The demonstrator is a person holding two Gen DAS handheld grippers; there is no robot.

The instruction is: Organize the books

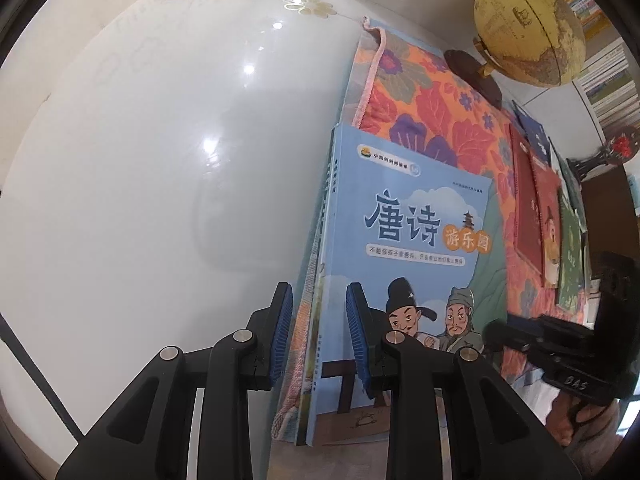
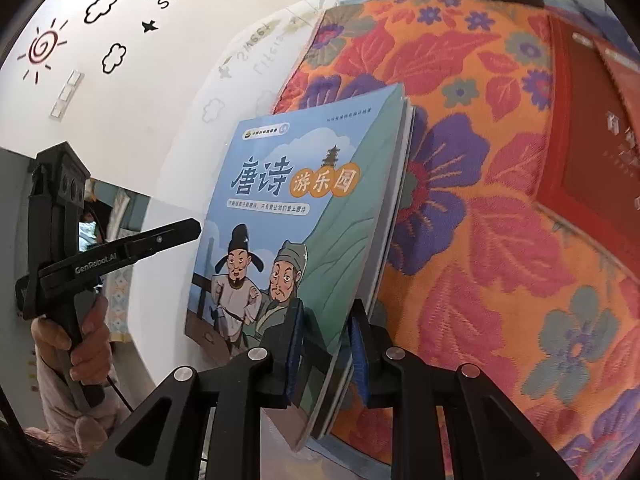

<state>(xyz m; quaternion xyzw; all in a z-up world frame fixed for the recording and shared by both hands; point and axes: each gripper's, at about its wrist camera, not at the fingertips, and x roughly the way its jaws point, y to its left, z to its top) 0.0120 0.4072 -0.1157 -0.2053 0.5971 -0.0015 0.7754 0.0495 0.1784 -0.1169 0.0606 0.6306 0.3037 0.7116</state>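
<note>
A thin stack of books topped by a light-blue picture book (image 1: 420, 232) (image 2: 272, 184) rests on a flowered orange cloth (image 1: 420, 92) (image 2: 500, 260). My left gripper (image 1: 318, 332) straddles its spine edge, jaws open, with a sliver of space beside the left pad. My right gripper (image 2: 326, 344) straddles the opposite page edge, also open, its pads standing wider than the stack is thick. Each gripper shows in the other's view, the right gripper (image 1: 496, 330) at the book's far side and the left gripper (image 2: 196, 229) by the spine.
Red books (image 1: 528, 208) (image 2: 592, 152), a green book (image 1: 570, 264) and a dark-blue one (image 1: 534, 128) lie in a row on the cloth's far side. A globe (image 1: 528, 28) stands at the back. Glossy white tabletop (image 1: 160, 160) spreads left. A hand (image 2: 80, 336) grips the left handle.
</note>
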